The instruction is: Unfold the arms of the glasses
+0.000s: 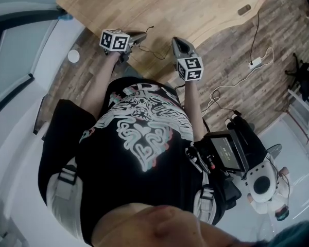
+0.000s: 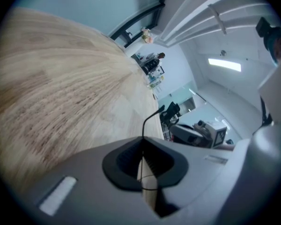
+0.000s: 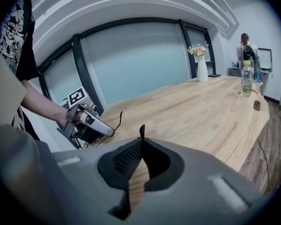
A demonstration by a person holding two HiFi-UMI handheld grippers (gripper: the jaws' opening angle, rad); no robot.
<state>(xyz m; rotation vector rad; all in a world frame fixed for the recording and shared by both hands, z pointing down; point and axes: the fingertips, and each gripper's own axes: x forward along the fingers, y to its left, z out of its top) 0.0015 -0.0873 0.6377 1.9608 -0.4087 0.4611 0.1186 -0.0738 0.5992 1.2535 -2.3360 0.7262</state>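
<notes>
The glasses (image 1: 155, 52) show only as thin black wire strung between my two grippers at the wooden table's (image 1: 195, 9) near edge; the lenses cannot be made out. My left gripper (image 2: 142, 142) is shut on one thin black arm (image 2: 145, 121), whose thicker end curves up out of the jaws. In the head view this left gripper (image 1: 142, 36) sits left of the right gripper (image 1: 176, 41). My right gripper (image 3: 141, 140) is shut too, with a short black tip (image 3: 141, 131) of the glasses sticking up between its pads. The right gripper view shows the left gripper (image 3: 110, 132) held by a hand.
On the far end of the table stand a bottle (image 3: 246, 78), a vase of flowers (image 3: 201, 62) and a small dark object (image 3: 256, 105). A person (image 3: 246, 43) stands at the back. Cables and a power strip (image 1: 255, 63) lie on the floor to the right.
</notes>
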